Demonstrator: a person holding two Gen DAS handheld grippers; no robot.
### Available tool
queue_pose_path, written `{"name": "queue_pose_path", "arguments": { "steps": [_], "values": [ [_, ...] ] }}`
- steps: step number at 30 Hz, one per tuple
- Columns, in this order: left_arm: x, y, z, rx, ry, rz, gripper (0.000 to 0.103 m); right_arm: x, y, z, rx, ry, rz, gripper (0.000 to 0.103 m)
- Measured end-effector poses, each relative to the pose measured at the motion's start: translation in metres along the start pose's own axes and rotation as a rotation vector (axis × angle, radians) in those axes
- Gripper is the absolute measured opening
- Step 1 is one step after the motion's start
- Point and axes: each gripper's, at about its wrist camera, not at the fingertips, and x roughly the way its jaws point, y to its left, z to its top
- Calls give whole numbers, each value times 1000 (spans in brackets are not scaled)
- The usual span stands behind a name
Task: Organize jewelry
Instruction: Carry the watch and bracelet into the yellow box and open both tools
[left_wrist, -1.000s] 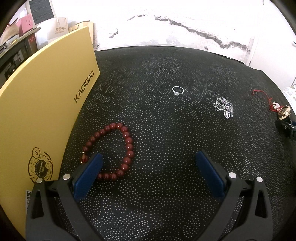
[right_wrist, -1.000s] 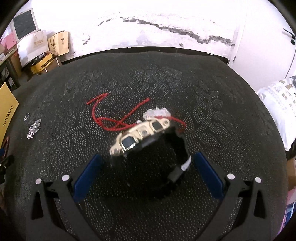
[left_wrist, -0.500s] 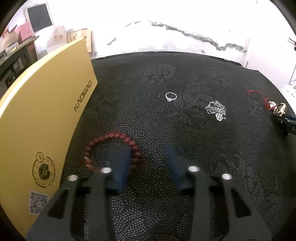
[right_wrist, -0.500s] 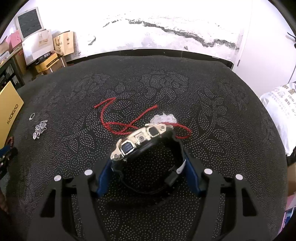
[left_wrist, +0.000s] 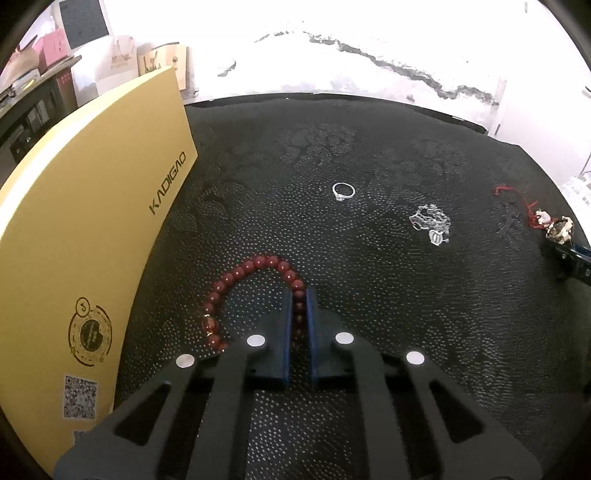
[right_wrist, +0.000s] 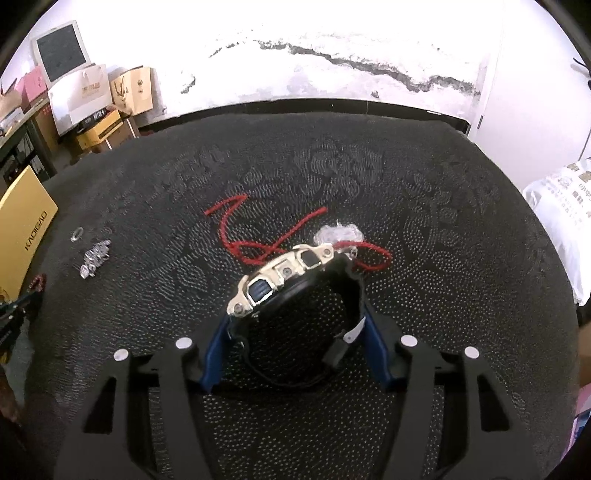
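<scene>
Both pairs of fingers are closed on jewelry: the left gripper (left_wrist: 299, 314) pinches one side of the red bead bracelet (left_wrist: 255, 291) near the table's left edge, beside the yellow box (left_wrist: 85, 229); the right gripper (right_wrist: 295, 343) clasps the black band of the gold watch (right_wrist: 284, 273) toward the right edge. Beads will likely roll and sag, so a firm pinch on the strand suits; the watch looks heavier and stiffer. Only the left view shows the ring (left_wrist: 343, 191) and silver chain (left_wrist: 432, 223) clearly; only the right shows the red cord (right_wrist: 266, 236) fully.
</scene>
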Motion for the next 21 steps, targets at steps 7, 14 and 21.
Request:
{"name": "queue_pose_path", "arguments": {
  "steps": [7,14,21],
  "values": [
    [-32,0,12,-4,-48,-25,7,-36,8,11,11,-47,1,61],
    [-84,-6,25,14,-103,-72,7,-89,33,18,-16,-99,11,61],
    [-137,-5,35,21,-125,-100,7,-140,69,21,-35,-128,55,61]
  ]
}}
